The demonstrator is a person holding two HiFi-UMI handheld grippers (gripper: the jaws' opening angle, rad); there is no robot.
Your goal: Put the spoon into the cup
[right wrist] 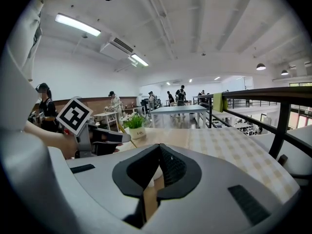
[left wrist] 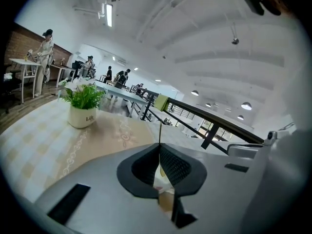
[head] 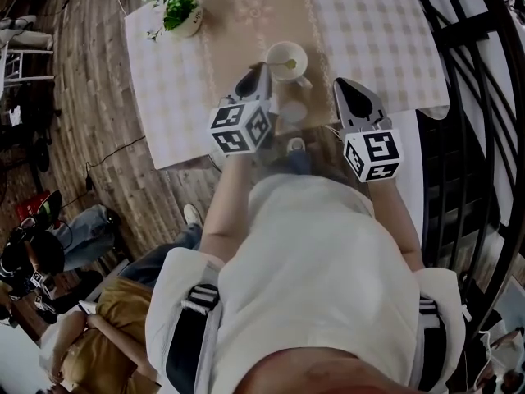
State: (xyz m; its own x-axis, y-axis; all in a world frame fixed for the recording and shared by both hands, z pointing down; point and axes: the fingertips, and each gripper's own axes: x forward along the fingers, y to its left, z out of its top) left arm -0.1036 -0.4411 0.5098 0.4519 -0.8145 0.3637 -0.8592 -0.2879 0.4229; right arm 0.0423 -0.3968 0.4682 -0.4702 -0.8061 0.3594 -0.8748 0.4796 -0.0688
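A white cup (head: 287, 60) stands on the checked tablecloth (head: 369, 31), near the table's front edge. My left gripper (head: 262, 68) is at the cup's left rim, shut on a thin spoon (head: 283, 63). The spoon's greenish end shows over the cup's mouth. In the left gripper view the spoon handle (left wrist: 159, 130) rises straight up from the closed jaw tips (left wrist: 159, 145). In the right gripper view the spoon (right wrist: 122, 126) crosses the left gripper's tip. My right gripper (head: 344, 84) hangs right of the cup, shut, with nothing between its jaws (right wrist: 158, 146).
A potted green plant (head: 179, 11) (left wrist: 84, 104) (right wrist: 136, 126) stands at the table's far left. A greyish round thing (head: 293, 112) lies just in front of the cup. A black railing (head: 467, 64) runs along the right. People (head: 82, 335) sit on the floor at lower left.
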